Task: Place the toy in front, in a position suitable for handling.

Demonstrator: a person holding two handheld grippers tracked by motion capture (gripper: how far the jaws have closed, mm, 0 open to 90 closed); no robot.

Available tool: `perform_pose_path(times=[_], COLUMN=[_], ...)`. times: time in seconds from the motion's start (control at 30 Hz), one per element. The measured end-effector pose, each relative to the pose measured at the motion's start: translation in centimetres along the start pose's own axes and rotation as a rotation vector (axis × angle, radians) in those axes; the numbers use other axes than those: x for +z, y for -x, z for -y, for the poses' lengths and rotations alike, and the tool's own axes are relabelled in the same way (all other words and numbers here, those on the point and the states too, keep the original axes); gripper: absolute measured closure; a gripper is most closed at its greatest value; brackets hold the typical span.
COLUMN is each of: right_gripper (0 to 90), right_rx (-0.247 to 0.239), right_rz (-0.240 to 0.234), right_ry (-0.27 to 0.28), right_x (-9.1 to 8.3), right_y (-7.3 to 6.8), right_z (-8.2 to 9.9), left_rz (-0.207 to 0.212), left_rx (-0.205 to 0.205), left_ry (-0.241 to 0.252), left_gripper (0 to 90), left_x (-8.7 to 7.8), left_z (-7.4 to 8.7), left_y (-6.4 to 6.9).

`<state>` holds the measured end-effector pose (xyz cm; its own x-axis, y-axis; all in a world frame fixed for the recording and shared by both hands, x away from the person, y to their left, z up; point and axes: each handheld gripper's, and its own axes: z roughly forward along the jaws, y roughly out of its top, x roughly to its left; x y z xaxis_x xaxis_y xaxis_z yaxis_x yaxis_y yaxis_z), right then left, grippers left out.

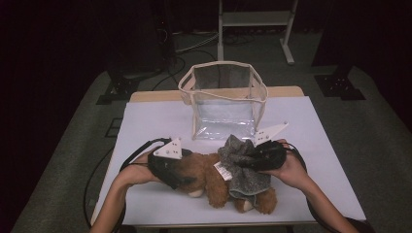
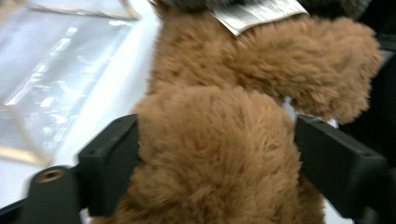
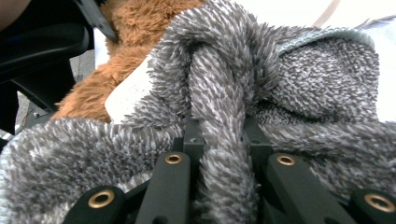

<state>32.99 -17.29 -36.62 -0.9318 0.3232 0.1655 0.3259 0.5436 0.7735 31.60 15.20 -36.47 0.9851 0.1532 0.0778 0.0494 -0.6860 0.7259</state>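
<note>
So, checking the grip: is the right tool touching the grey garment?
Touching: the right gripper view shows the right tool pinching a fold of the grey garment.

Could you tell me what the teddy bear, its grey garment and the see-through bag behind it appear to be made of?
Teddy bear: brown plush, probably synthetic, with long fluffy pile that looks matte.
Grey garment: fuzzy knit or fleece in flecked grey and white, with a ribbed pale hem; the fibre is unclear.
Bag: clear, glossy plastic film, likely vinyl, showing creases and glare, edged in cream trim that looks like fabric.
</note>
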Motion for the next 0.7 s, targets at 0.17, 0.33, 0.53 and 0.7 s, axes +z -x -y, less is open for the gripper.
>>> perform_pose_path(times=[0.17,0.33,0.53,0.7], right_gripper=[75.7,75.7,75.9,75.6], right_rx=[-0.003,0.010,0.011,-0.018], right_rz=[0.030,0.046,0.028,0.049], right_ry=[0.020,0.021,0.011,-0.009], right_x=[-1.2,-0.9,-0.4,-0.9], right_y=[0.4,0.4,-0.1,-0.3], right_z=[-0.7,-0.3,0.5,-0.3], left_rz=[0.026,0.027,0.001,0.034], left_rx=[0.029,0.043,0.014,0.020], left_ry=[-0.025,-0.028,-0.017,-0.041], left_gripper=[22.2,21.6,12.2,22.7], left_x=[0.2,-0.2,0.0,0.8], left_z=[0.5,0.3,-0.7,-0.4], left_y=[0.9,0.8,0.1,0.3])
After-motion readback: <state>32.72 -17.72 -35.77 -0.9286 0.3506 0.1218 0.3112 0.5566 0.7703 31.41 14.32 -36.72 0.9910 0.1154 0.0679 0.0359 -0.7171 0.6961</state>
